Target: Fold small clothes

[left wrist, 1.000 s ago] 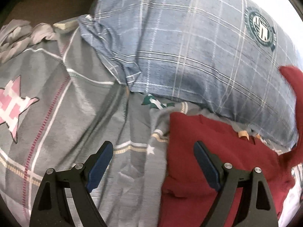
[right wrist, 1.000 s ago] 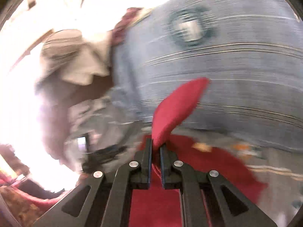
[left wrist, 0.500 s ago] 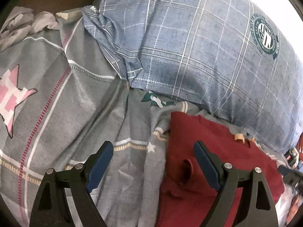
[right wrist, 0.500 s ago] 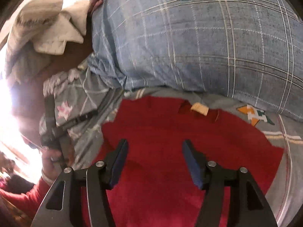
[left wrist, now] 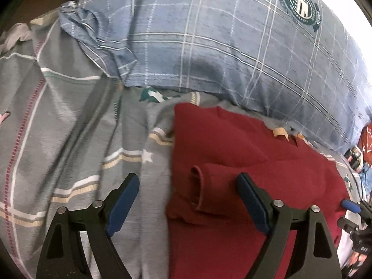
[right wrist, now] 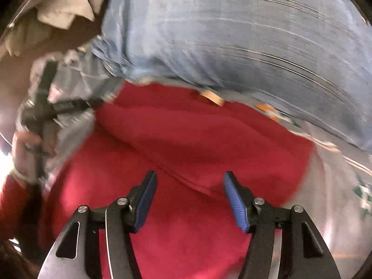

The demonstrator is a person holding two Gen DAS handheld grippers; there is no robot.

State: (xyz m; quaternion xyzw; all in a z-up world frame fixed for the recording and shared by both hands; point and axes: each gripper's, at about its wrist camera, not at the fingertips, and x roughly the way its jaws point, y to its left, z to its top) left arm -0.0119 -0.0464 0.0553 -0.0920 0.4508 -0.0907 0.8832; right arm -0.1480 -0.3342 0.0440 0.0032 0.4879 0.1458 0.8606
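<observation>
A dark red garment [left wrist: 244, 162] lies on the grey plaid bedsheet [left wrist: 69, 127], with one sleeve folded across its body and the cuff [left wrist: 195, 186] near its left edge. A tan neck label [left wrist: 280, 132] shows at its far edge. My left gripper [left wrist: 188, 197] is open and empty just above the garment's left edge, the cuff between its jaws. My right gripper [right wrist: 189, 195] is open and empty low over the red garment [right wrist: 186, 144]; its view is blurred. It also shows in the left wrist view [left wrist: 353, 211] at the garment's right side.
A big blue plaid pillow [left wrist: 232, 46] with a round green crest [left wrist: 300, 3] lies right behind the garment. Pale crumpled cloth [right wrist: 58, 7] lies at the far left of the bed. The person's red-sleeved left hand [right wrist: 21, 153] holds the other gripper.
My right gripper let go of the red sleeve, which now lies folded over the garment, then opened and dropped low over it. My left gripper moved closer to the cuff.
</observation>
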